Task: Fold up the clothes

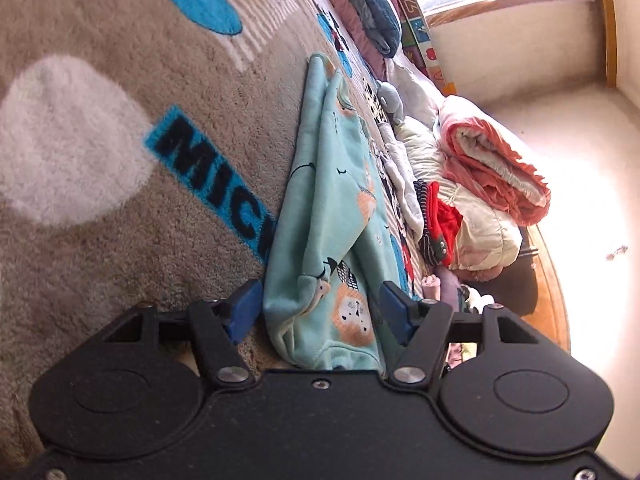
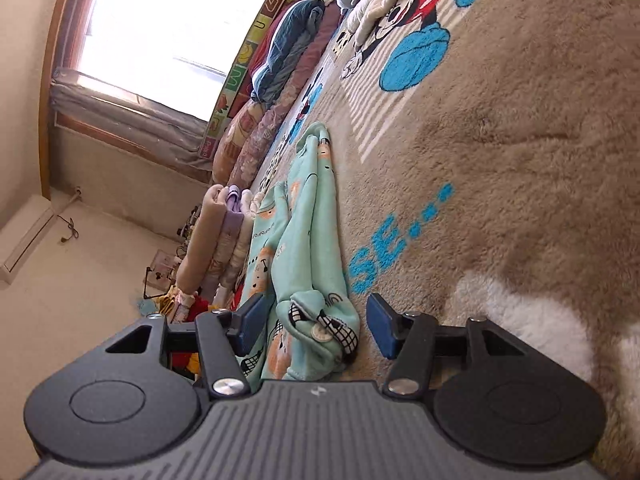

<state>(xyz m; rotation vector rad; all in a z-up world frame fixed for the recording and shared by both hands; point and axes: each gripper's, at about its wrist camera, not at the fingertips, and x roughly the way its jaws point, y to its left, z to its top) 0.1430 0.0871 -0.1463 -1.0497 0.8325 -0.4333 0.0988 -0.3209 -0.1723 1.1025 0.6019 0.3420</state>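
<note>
A mint-green garment (image 1: 332, 200), a soft fleecy piece printed with small peach and white animal figures and black line marks, lies folded into a long narrow strip on a plush tan blanket (image 1: 100, 264). Its long axis runs straight away from both cameras, from a bunched near end by the fingers to a narrow far tip pointing toward the heaped bedding along the wall. The blanket is deep-piled and shaggy, with a white patch, blue cartoon shapes and a blue band lettered in black. In the left wrist view, the left hand-held gripper (image 1: 320, 312) has its blue-padded fingers spread wide, and the garment's near end sits in the gap between them; neither pad visibly presses the cloth. In the right wrist view, the same garment (image 2: 308, 232) shows two folded layers side by side, with a rolled cuff (image 2: 324, 320) at the near end. The right hand-held gripper (image 2: 316, 320) is also spread, its pads standing either side of that cuff, the right pad clear of the fabric over bare blanket (image 2: 500, 168). Beyond the garment lie a coral and white quilt (image 1: 492, 168) rolled loosely, and a stack of folded pastel clothes (image 2: 224, 236).
</note>
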